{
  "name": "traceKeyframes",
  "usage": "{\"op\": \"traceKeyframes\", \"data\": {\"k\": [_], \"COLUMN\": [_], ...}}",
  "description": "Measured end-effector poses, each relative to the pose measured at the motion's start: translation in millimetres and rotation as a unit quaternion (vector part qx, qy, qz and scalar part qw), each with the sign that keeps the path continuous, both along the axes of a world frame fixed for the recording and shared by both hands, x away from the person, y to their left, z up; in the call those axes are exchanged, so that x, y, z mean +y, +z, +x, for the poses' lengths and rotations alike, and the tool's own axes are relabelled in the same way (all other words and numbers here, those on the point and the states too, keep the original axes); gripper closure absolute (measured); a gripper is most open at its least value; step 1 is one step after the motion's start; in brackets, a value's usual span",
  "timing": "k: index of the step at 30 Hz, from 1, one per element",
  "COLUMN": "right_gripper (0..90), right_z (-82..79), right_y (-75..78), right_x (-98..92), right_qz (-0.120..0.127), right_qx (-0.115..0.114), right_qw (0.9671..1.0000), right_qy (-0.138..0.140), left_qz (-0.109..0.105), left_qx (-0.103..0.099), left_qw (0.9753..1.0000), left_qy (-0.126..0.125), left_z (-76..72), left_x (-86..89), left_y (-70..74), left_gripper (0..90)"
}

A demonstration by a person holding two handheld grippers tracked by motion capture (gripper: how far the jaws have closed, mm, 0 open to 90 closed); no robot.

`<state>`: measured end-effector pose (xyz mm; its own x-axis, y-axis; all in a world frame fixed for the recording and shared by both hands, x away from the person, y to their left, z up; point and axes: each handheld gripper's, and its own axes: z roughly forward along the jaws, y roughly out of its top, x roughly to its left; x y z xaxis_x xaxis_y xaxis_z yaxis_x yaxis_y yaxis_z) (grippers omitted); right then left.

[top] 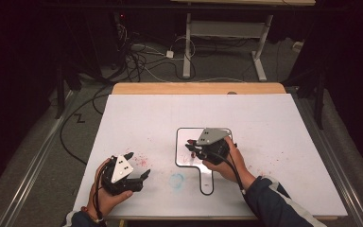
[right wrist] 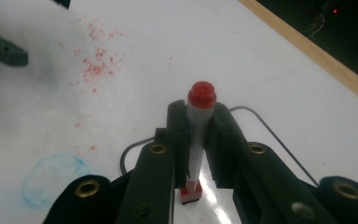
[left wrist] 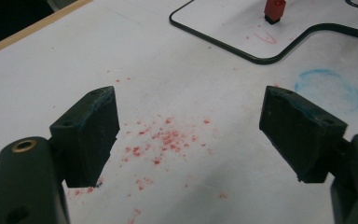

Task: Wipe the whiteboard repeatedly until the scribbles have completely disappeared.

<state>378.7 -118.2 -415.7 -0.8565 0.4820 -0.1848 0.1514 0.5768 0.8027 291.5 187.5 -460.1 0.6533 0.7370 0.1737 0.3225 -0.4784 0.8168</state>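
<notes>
Right gripper (right wrist: 200,126) has its jaws clamped on a red marker (right wrist: 196,140), squeezing the white barrel from both sides; marker stands roughly upright over the small whiteboard (top: 183,135), which lies flat on the white worktop (top: 274,142); red end cap (right wrist: 202,95) faces the camera on that gripper, the other red-and-black end (left wrist: 274,10) sits down at the board surface, touching or just off it, can't tell which.

Long axis: near vertical, across the jaws rather than along them; slight tilt possible, hard to judge.

Left gripper (left wrist: 191,135) idles near the front-left of the worktop, jaws spread wide with nothing between them; red specks (left wrist: 165,140) on the sheet beneath it, faint blue ring (left wrist: 328,88) between it and the board handle.

Step, as I read it: drawing on the board with the marker; faint red mark (left wrist: 265,37) already beside the tip.

Next move likely needs light downward contact kept steady while the tip travels, barrel kept from slipping in the jaws; board isn't held by anything, so it could slide.
</notes>
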Motion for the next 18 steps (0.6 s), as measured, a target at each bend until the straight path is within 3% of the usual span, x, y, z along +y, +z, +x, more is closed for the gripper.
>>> {"op": "traceKeyframes", "data": {"k": [1, 3, 4, 6, 8, 11, 14, 16, 18], "right_gripper": [81.7, 81.7, 81.8, 81.7, 81.8, 81.7, 81.7, 81.7, 81.8], "right_z": [0.5, -1.1, -2.8, -2.0, 4.1, 12.2, 6.1, 5.3, 9.4], "right_y": [-0.3, -1.0, -0.9, -0.6, -0.5, 0.1, -0.8, -1.1, -2.1], "right_x": [-0.2, 2.1, 4.7, 8.6, 8.8, 2.1, 4.1, 5.5, 5.2], "right_qz": [0.004, 0.021, 0.018, 0.004, -0.022, 0.002, 0.026, 0.021, -0.002], "right_qx": [0.002, 0.024, 0.022, 0.004, -0.025, 0.002, 0.031, 0.019, -0.018], "right_qw": [1.0000, 0.9990, 0.9991, 0.9997, 0.9994, 0.9992, 0.9992, 0.9996, 0.9992], "right_qy": [0.002, 0.029, 0.033, 0.024, -0.011, -0.040, 0.000, -0.002, -0.037], "left_qz": [0.001, -0.003, 0.000, 0.000, 0.003, 0.002, -0.001, 0.001, 0.002], "left_qx": [-0.006, 0.001, 0.002, 0.002, 0.002, 0.003, 0.005, 0.004, 0.005], "left_qw": [1.0000, 1.0000, 1.0000, 1.0000, 1.0000, 1.0000, 1.0000, 0.9999, 0.9999], "left_qy": [-0.002, -0.002, -0.003, -0.004, -0.006, -0.008, -0.008, -0.010, -0.009], "left_z": [0.6, 0.7, 1.0, 1.2, 1.0, 1.4, 2.1, 1.9, 1.7], "left_x": [0.1, -0.4, -0.6, -1.3, -1.8, -1.5, -1.3, -1.5, -2.0], "left_y": [0.2, -0.1, -0.3, -0.4, -0.3, -0.6, -1.1, -1.3, -1.9], "left_gripper": [19.0, 19.0, 19.1, 19.0, 19.1, 19.1, 19.1, 19.1, 19.0]}}
